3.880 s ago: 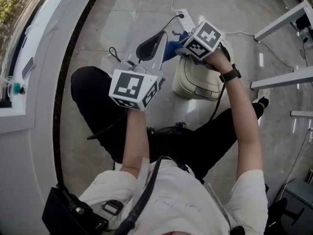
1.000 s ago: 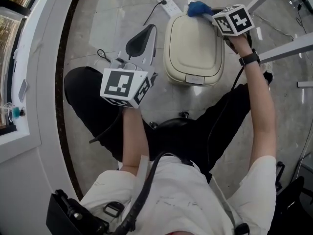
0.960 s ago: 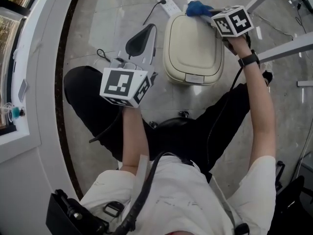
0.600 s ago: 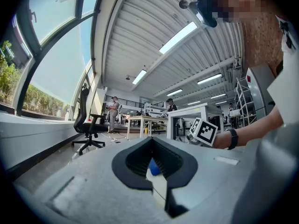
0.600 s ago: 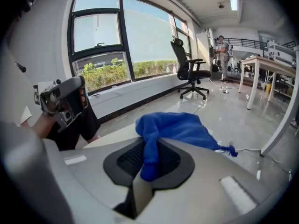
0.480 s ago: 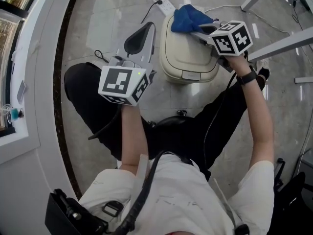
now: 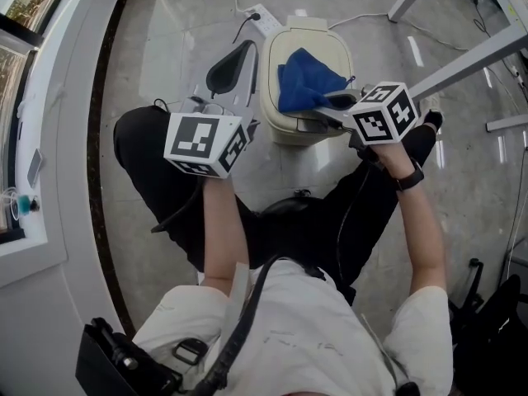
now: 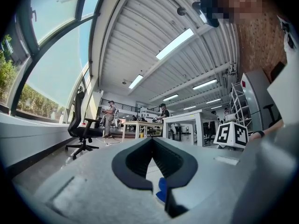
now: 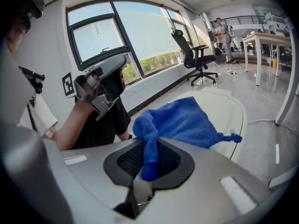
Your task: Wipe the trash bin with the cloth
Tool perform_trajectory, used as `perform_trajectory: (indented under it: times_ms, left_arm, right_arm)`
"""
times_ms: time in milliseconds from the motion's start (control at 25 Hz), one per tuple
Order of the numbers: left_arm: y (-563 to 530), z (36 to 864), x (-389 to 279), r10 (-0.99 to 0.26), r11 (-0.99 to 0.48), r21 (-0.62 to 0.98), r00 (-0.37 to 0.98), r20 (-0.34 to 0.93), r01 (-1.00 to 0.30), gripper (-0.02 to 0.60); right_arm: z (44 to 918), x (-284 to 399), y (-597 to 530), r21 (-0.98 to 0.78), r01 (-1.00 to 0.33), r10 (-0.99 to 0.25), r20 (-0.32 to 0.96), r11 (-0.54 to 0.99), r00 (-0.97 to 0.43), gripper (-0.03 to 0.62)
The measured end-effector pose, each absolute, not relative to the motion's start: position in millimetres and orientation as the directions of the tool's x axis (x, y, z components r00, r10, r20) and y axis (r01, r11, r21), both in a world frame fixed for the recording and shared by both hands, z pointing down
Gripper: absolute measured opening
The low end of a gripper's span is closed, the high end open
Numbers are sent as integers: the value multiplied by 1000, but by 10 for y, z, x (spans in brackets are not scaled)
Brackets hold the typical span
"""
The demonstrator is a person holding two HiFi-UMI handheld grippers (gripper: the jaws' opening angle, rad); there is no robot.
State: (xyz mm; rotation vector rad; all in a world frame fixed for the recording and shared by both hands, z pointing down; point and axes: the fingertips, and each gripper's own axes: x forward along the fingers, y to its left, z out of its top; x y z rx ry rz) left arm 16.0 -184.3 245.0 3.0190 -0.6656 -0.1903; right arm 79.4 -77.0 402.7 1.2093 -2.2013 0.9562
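A cream trash bin (image 7: 299,40) with a closed lid stands on the floor in front of the person's knees. A blue cloth (image 7: 304,79) lies spread over the near half of the lid. My right gripper (image 7: 328,106) reaches in from the right, shut on a bunched corner of the cloth (image 9: 180,121); the rest fans out over the bin lid (image 9: 236,113). My left gripper (image 7: 244,49) hovers left of the bin, away from it, jaws shut with nothing between them. In the left gripper view, that left gripper (image 8: 152,140) points level across the room.
A white power strip (image 7: 262,15) with cables lies on the floor behind the bin. White table legs (image 7: 462,52) run at the upper right. A curved white window ledge (image 7: 66,139) borders the left. An office chair (image 9: 194,55) stands by the windows.
My right gripper has dragged the blue cloth from the lid's far edge toward its near edge, spreading it over the lid. The left gripper has stayed where it was.
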Motion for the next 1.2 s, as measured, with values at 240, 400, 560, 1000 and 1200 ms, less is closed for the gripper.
perform_trajectory:
  times_ms: [240, 400, 560, 1000, 1200]
  left_arm:
    - [-1721, 2297, 103, -407, -913, 73, 902, -144, -400, 0]
    - [-1688, 2221, 82, -419, -908, 74, 895, -152, -413, 0]
    - [-1686, 2160, 139, -432, -902, 77, 891, -140, -425, 0]
    - [-1679, 1897, 493, -441, -897, 84, 878, -184, -433, 2]
    - [-1632, 1929, 494, -434, -901, 80, 887, -158, -426, 2]
  right_arm:
    - [4007, 548, -313, -469, -798, -489, 631, 378, -602, 38]
    - [3474, 737, -441, -397, -863, -727, 485, 313, -486, 35]
    - [2613, 1003, -706, -348, -916, -948, 169, 199, -270, 37]
    - [2197, 1495, -918, -220, -974, -997, -53, -50, 63, 37]
    - [2166, 1511, -849, -166, -980, -992, -52, -107, 117, 37]
